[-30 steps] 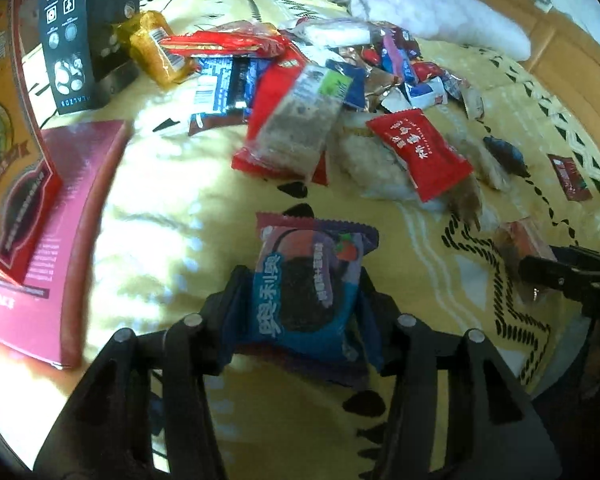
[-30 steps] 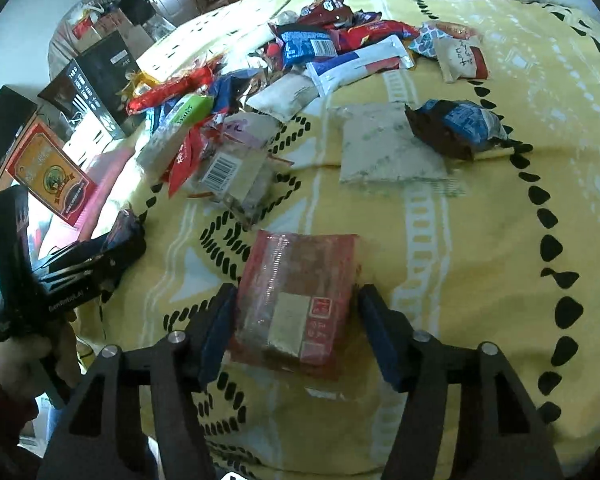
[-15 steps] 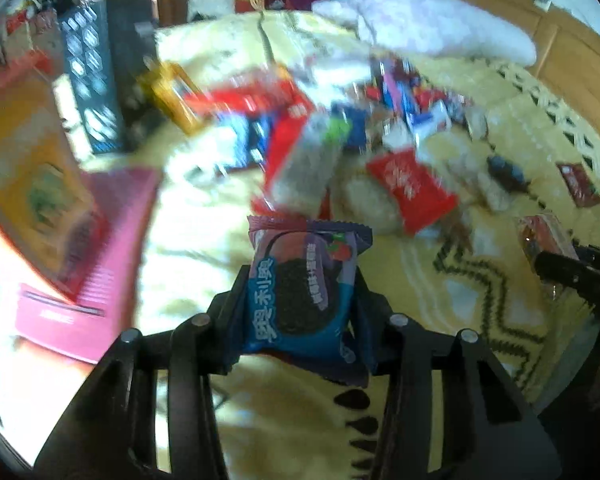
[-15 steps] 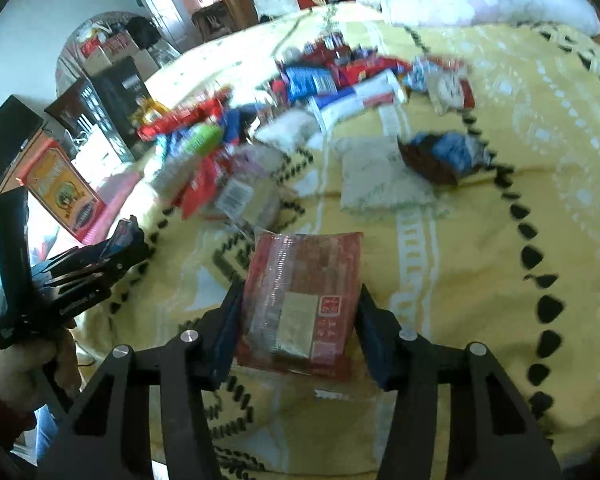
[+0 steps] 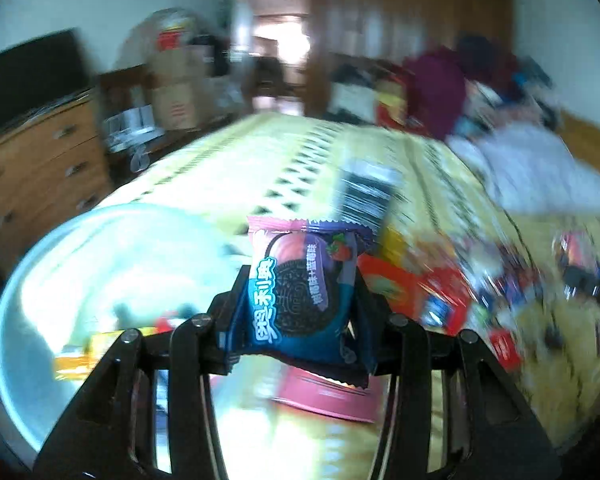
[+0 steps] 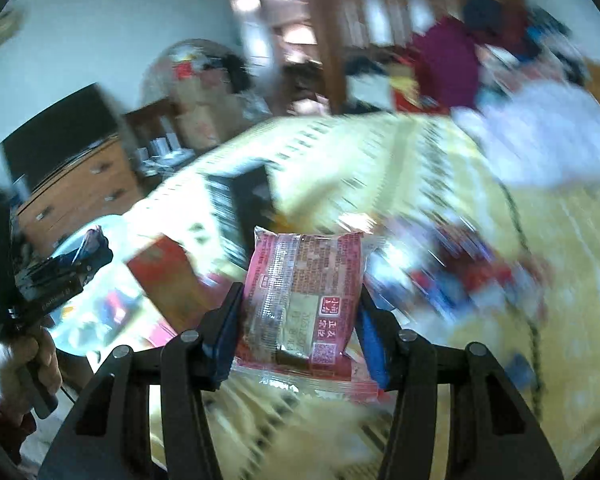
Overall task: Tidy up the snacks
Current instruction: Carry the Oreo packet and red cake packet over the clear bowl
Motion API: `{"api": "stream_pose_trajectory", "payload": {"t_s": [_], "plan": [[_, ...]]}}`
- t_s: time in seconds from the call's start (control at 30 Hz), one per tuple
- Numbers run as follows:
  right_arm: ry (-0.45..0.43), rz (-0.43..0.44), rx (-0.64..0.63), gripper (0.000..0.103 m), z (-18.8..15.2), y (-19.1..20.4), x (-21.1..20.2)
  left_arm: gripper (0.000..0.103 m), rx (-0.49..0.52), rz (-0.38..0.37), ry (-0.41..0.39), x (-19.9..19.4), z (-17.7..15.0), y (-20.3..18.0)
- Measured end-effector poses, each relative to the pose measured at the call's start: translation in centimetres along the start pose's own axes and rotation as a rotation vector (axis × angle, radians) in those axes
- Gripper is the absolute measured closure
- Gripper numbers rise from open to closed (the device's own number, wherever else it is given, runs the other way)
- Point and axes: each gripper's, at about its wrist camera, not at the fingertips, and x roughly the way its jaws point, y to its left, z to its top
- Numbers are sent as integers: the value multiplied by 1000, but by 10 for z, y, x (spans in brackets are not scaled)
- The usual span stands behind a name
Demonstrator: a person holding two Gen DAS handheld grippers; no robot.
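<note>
The left gripper (image 5: pixel 300 312) is gripping a blue cookie packet (image 5: pixel 302 300) between its two pads, the packet standing upright with its printed face to the camera and hanging clear of the yellow bedspread (image 5: pixel 260 168). The right gripper (image 6: pixel 298 320) is likewise clamping a red-and-clear snack packet (image 6: pixel 302 300), held upright above the same bedspread. Taking the bedspread as reference: a round pale basin (image 5: pixel 100 256) is sitting at its left edge, below and left of the cookie packet, with a few small wrappers inside, too blurred to identify. A heap of loose snacks (image 5: pixel 480 292) is lying on the bedspread to the right of both held packets. A red box (image 5: pixel 396 284) is resting on the bedspread directly behind the cookie packet. In the right wrist view the left gripper is showing at the far left, over the basin, a hand (image 6: pixel 20 364) wrapping its handle. Background detail is smearing heavily
</note>
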Motion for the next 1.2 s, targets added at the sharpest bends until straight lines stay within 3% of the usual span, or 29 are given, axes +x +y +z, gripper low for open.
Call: {"api": "stream_pose_trajectory", "payload": {"t_s": [0.17, 0.33, 0.5, 0.73, 0.93, 1.2], "plan": [[31, 84, -153, 47, 13, 84, 43, 57, -190, 32, 24, 2, -6, 78], [56, 117, -150, 47, 3, 108, 63, 57, -220, 36, 75, 12, -33, 93], [44, 66, -82, 47, 1, 78, 49, 57, -191, -43, 55, 1, -22, 65], [-40, -89, -82, 47, 6, 26, -29, 57, -68, -236, 11, -33, -4, -6], [-78, -135, -6, 47, -6, -16, -70, 57, -19, -295, 33, -48, -9, -38], [-103, -120, 3, 47, -12, -33, -87, 57, 7, -337, 61, -56, -9, -63]]}}
